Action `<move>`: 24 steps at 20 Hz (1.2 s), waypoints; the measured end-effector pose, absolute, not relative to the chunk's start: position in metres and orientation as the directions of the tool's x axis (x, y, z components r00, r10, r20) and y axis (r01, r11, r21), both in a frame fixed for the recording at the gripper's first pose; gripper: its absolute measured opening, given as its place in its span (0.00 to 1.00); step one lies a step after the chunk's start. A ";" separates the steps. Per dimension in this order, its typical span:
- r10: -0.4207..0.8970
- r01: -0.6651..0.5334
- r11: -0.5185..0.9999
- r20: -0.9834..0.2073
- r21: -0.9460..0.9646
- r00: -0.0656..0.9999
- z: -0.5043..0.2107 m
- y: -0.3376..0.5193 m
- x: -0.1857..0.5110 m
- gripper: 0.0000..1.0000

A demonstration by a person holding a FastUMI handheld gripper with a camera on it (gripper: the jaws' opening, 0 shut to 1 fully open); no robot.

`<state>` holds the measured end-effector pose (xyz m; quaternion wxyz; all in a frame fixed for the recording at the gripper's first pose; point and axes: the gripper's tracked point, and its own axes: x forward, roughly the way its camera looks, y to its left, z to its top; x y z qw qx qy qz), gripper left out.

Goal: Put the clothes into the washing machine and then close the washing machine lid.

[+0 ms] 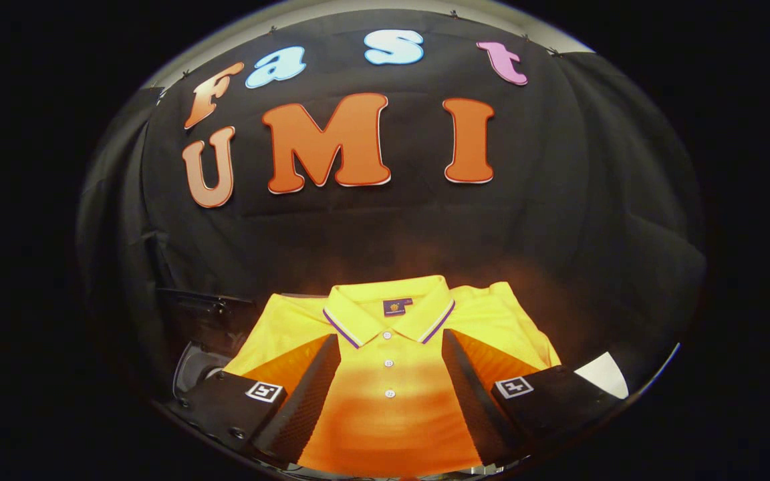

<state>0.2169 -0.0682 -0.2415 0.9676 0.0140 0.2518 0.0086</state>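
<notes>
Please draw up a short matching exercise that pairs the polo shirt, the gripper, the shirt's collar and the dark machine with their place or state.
Things:
1. polo shirt
2. gripper
3. collar
4. dark machine

Place or state:
A. just beyond the fingertips, trimmed with stripes
B. open, fingers apart over the shirt
C. beside the shirt, past one sleeve
D. yellow, lying flat, buttoned placket between the fingers

Pairs: 1-D, 2-B, 3-A, 4-C

Gripper [390, 374] fingers spread wide over the folded yellow polo shirt [392, 414].
</notes>
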 end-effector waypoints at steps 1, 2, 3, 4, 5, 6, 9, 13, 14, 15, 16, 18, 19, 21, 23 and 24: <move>0.021 -0.004 0.999 -0.504 0.034 0.863 -0.249 -0.071 0.222 0.99; 0.019 0.001 0.999 -0.516 0.039 0.856 -0.254 -0.072 0.226 0.99; 0.024 -0.002 0.999 -0.534 0.043 0.845 -0.261 -0.071 0.229 0.99; 0.026 -0.002 0.999 -0.551 0.045 0.834 -0.267 -0.071 0.232 0.99; 0.024 0.000 0.999 -0.569 0.042 0.822 -0.274 -0.072 0.234 0.99; 0.014 0.007 0.999 -0.591 0.034 0.807 -0.281 -0.073 0.236 0.99; 0.006 0.012 1.000 -0.629 0.024 0.778 -0.293 -0.074 0.238 0.99; -0.014 0.013 1.000 -0.693 -0.007 0.721 -0.308 -0.074 0.234 0.99; -0.021 0.019 1.000 -0.689 -0.010 0.724 -0.305 -0.074 0.238 1.00; -0.021 0.018 1.000 -0.708 -0.012 0.706 -0.309 -0.074 0.235 0.99; -0.018 0.008 1.000 -0.711 -0.017 0.703 -0.307 -0.073 0.237 0.99; -0.004 -0.013 1.000 -0.725 -0.017 0.689 -0.308 -0.071 0.236 0.94; -0.007 -0.008 1.000 -0.727 -0.017 0.687 -0.308 -0.070 0.237 0.88; -0.009 -0.012 1.000 -0.723 -0.023 0.691 -0.307 -0.065 0.237 0.58; 0.003 -0.038 0.999 -0.722 -0.033 0.692 -0.308 -0.060 0.238 0.41; -0.010 -0.033 0.998 -0.728 -0.046 0.686 -0.307 -0.060 0.238 0.32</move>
